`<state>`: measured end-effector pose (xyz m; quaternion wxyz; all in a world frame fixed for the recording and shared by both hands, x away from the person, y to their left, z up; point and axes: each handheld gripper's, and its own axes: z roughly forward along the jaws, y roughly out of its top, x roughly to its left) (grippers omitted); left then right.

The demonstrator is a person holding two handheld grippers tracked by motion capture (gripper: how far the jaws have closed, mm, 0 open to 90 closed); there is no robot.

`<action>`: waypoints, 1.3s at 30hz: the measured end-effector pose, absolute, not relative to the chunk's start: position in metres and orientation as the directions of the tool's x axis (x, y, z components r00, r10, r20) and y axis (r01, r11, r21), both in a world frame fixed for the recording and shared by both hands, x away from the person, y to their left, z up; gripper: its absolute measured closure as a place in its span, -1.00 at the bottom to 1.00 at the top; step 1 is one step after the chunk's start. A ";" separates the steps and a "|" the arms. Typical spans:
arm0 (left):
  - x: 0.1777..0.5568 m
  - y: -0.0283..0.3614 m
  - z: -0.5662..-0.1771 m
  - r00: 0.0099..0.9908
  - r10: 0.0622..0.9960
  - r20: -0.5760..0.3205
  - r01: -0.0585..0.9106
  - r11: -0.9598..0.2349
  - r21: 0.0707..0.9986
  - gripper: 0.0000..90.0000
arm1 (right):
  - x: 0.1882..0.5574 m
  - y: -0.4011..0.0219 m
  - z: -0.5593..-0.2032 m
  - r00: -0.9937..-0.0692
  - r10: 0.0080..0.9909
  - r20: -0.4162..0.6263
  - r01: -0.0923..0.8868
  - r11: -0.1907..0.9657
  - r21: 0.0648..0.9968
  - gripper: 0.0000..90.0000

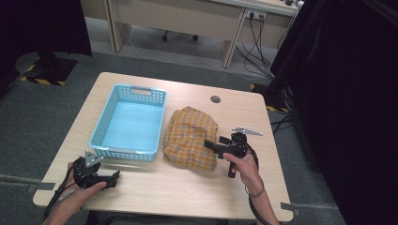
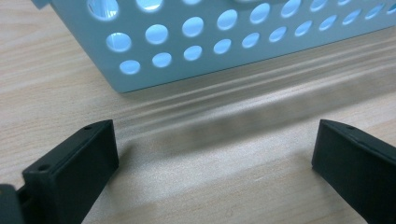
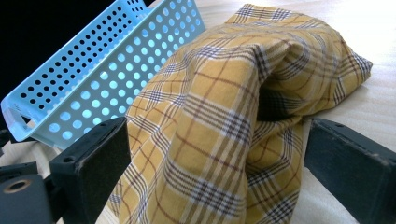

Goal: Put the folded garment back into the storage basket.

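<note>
A: Where is the cloth to be found?

B: A yellow plaid cloth [image 1: 191,137] is seen crumpled in a heap on the wooden table [image 1: 155,187], just beside the right-hand wall of the blue basket [image 1: 128,121]; whether the two are touching cannot be told from the high view. In the right gripper view the cloth [image 3: 224,126] is bunched between the two black jaws, with a dark fold showing near its middle; the perforated basket [image 3: 93,88] is seen behind it to the left.

A: How is the right gripper held?

B: The right gripper [image 1: 212,146] is held in the person's right hand [image 1: 245,169] at the cloth's near right edge; its jaws are spread wide, one on each side of the heap, and nothing is clamped by them; whether the fabric is brushed by them cannot be told.

A: And the left one?

B: The left gripper [image 1: 114,177] is held in the left hand [image 1: 77,193] low over the table's near left corner, just in front of the basket; in the left gripper view its jaws are parted wide with only bare wood between them, and the basket's [image 2: 224,37] holed wall is seen close ahead; nothing is gripped.
</note>
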<state>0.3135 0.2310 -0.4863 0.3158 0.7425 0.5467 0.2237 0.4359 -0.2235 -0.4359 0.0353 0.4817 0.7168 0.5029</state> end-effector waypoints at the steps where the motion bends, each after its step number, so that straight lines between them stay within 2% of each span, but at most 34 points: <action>1: 0.313 0.231 -0.486 0.302 0.953 -0.013 0.671 -0.203 0.714 -1.00 | 0.437 -0.223 -0.436 -0.532 0.725 0.437 0.656 0.027 0.754 -0.83; 39: 0.314 0.231 -0.486 0.303 0.953 -0.013 0.671 -0.203 0.713 -1.00 | 0.459 -0.202 -0.439 -0.551 0.698 0.457 0.667 0.040 0.744 -0.76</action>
